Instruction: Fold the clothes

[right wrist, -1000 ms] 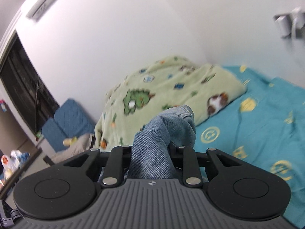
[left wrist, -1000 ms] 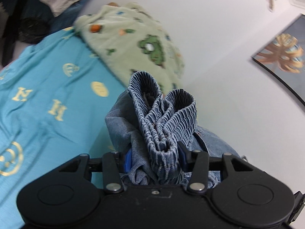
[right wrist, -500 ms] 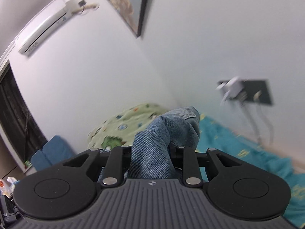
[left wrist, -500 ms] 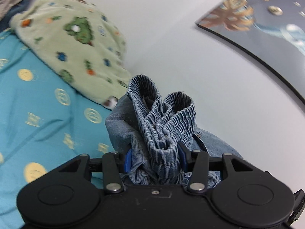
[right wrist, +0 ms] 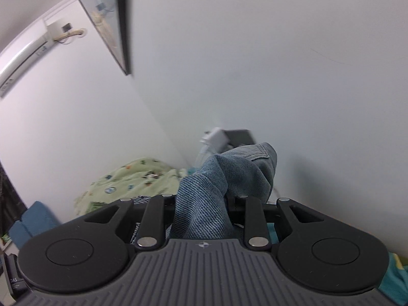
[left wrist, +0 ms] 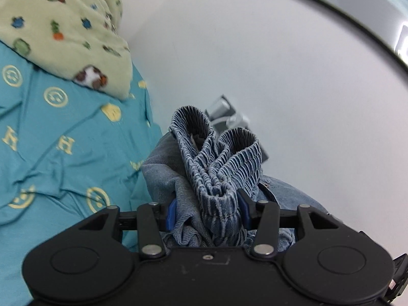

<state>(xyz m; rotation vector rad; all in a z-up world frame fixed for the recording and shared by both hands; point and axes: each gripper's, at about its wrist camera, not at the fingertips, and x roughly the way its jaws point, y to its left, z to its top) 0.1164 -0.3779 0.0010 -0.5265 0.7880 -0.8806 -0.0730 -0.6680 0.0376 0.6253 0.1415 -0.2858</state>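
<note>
Views from both wrists have swung across the room over the last second. Left wrist view: a second ago it showed mostly the bed with the green blanket ahead; now the blanket sits in the upper left corner, the teal bedsheet fills the left side, and bare white wall takes up the rest. Right wrist view: a second ago the blanket and sheet lay spread out ahead; now the wall and a framed picture dominate, with the blanket small and low. The denim bunches look unchanged in each grip across all pictures.

Judgement: the garment is being carried sideways, lifted, with both ends held. No fold is laid yet; this looks like repositioning before the jeans go down on the bed.

Left tongs: partly closed, clamped on the gathered elastic waistband of the jeans; the blue pads press the fabric from both sides, and more denim hangs below.

Right tongs: closer together than the left, clamped on a thick fold of the jeans, a stitched seam showing at the top of the bunch.

Jeans location: off the bed, held up between the two tongs, near the wall.
</note>
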